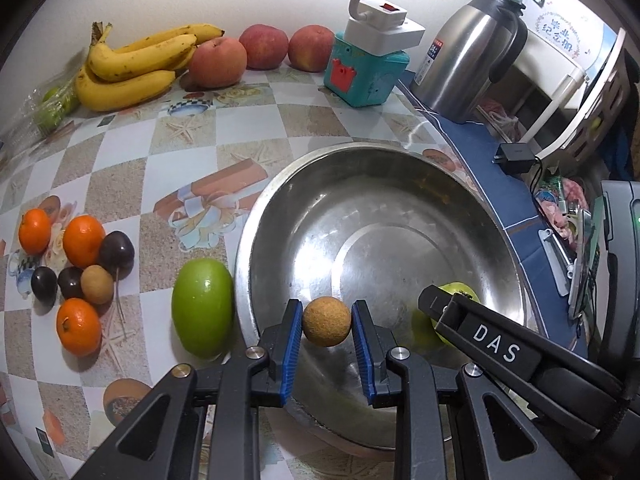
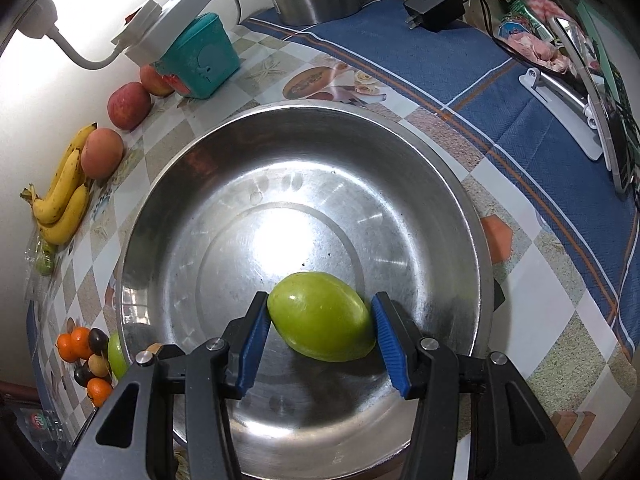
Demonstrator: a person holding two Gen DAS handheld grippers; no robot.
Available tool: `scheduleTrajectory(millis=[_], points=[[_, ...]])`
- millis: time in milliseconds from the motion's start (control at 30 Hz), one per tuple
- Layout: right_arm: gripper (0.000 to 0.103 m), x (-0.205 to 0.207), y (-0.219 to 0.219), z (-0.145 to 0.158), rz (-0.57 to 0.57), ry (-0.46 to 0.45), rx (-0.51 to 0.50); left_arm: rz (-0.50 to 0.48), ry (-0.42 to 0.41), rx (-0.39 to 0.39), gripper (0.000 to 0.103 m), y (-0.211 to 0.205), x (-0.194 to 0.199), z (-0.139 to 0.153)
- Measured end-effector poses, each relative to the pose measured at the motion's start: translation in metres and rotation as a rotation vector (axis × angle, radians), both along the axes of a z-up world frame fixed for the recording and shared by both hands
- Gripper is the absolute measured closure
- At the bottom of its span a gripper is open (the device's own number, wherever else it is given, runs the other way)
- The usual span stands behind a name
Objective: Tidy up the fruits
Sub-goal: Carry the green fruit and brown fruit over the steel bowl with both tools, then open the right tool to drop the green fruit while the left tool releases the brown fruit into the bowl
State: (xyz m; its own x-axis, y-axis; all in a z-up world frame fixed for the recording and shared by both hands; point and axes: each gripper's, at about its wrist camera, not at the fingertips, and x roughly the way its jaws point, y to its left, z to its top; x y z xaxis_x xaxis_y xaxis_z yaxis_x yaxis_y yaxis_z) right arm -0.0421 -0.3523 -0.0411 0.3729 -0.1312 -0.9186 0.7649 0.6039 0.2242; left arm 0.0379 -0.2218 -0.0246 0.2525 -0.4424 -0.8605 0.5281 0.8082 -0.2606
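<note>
My left gripper (image 1: 327, 312) is shut on a small round brown longan (image 1: 327, 322), held over the near edge of the steel bowl (image 1: 360, 152). Inside that bowl (image 2: 304, 109), low near its bottom, my right gripper (image 2: 321, 304) is shut on an oval green fruit (image 2: 320, 316); I cannot tell whether the fruit rests on the metal. The left wrist view shows that fruit (image 1: 456, 292) behind the right gripper's black fingers (image 1: 492, 340). A second green fruit (image 1: 202, 308) lies on the table beside the bowl's left rim.
Oranges (image 1: 82, 240), dark plums and another longan cluster at the left. Bananas (image 1: 132, 60) and red apples (image 1: 264, 46) line the back wall. A teal box (image 1: 366, 76) under a white power strip, a steel thermos (image 1: 464, 60) and a black charger (image 1: 516, 156) stand behind the bowl.
</note>
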Motion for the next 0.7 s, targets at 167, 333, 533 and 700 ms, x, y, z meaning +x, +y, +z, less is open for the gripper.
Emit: scheduleTrajectory(millis=[167,333,533,700], points=[[0.049,0.003,0.001,-0.001,0.006,0.012,-0.006,0.009,0.003,0.003,0.071,0.001,0.002,-0.001],[0.049,0.004,-0.002,-0.001,0.003,0.007,0.010,0.011,0.003,-0.002,0.066,0.002,0.002,0.000],[0.049,0.003,-0.001,0.015,0.004,-0.021,-0.031,0.018,-0.018,-0.026,0.059,0.006,0.003,0.013],[0.049,-0.001,-0.001,0.031,-0.005,-0.057,-0.068,0.040,-0.042,-0.028,0.056,0.011,0.004,0.028]])
